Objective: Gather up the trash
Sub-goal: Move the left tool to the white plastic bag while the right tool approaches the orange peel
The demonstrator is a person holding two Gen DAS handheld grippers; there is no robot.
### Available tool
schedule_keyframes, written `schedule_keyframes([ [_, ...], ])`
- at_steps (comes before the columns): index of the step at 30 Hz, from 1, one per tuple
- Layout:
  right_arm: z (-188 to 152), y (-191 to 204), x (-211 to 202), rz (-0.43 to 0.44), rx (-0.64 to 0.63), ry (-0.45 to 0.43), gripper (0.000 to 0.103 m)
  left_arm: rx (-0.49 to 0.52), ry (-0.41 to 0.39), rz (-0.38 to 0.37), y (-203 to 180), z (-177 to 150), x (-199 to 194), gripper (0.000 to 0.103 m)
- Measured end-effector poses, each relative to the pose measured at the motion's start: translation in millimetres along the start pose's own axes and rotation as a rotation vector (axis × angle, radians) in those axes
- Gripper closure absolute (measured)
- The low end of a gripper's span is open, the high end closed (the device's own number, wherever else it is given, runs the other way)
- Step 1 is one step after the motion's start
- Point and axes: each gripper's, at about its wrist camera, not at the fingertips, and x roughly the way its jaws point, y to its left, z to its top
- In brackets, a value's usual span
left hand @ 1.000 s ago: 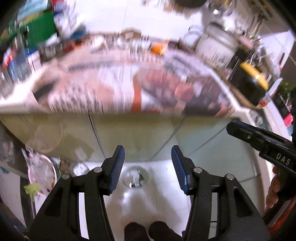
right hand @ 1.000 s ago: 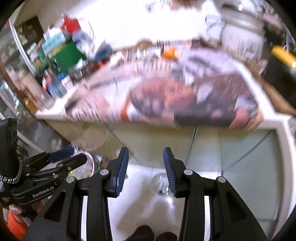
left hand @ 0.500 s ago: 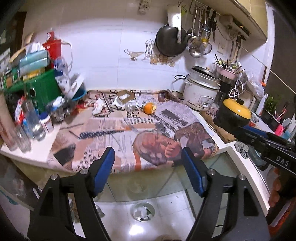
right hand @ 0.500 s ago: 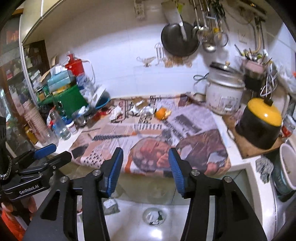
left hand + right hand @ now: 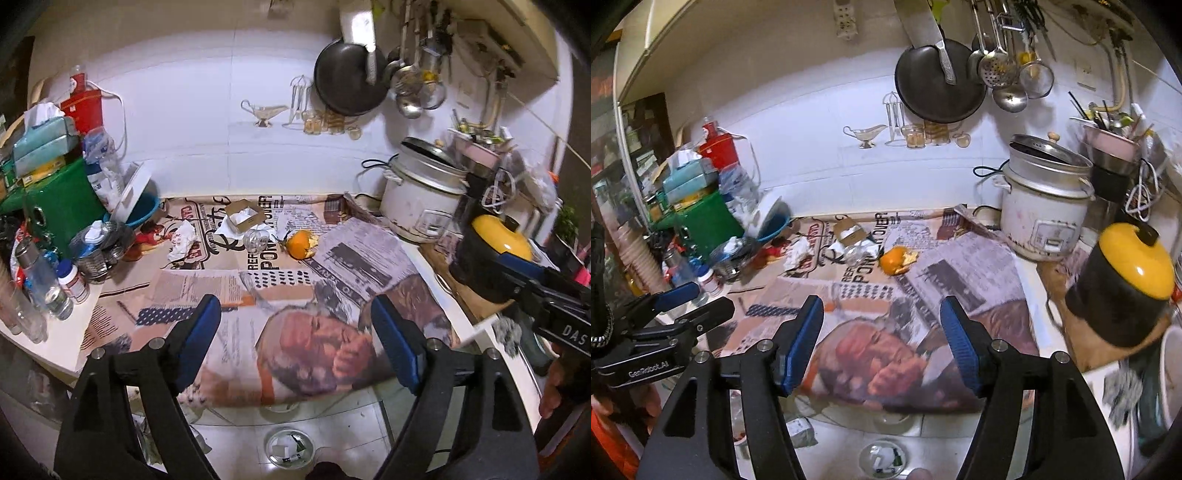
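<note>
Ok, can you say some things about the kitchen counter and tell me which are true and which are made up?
1. The orange lies on the newspaper. True.
2. The left gripper holds a tissue. False: its jaws are open with nothing between them.
3. A black pan hangs on the wall. True.
4. The rice cooker has a yellow lid. False: its lid is metal; the yellow lid is on the black pot.
5. The right gripper is open and empty. True.

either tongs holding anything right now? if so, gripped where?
Nothing held. Left tongs and right tongs have just been opening; both gaps are empty, above the newspaper-covered counter.
</note>
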Motion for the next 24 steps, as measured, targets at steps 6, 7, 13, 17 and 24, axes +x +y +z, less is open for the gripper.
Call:
schedule_keyframes([
  [6, 32, -35, 41, 0.055, -0.019, 0.026, 0.041, -0.090, 0.032, 0.066, 2, 27, 57, 0.020],
  [7, 35, -40, 48, 0.060, -0.022, 0.031, 0.041, -0.108, 0.043, 0.074, 3, 29, 65, 0.020],
  [13, 46, -64, 93, 0.086, -0.004, 0.092, 0.041, -0.167, 0.111, 0.131, 19, 34, 110, 0.020],
  [17, 48, -73, 130, 0.088, 0.022, 0.147, 0.041, -0.187, 0.162, 0.175, 42, 35, 143, 0.020],
  [24, 46, -72, 197, 0.063, 0.098, 0.260, 0.041, -0.188, 0.251, 0.173, 92, 36, 201, 0.020],
])
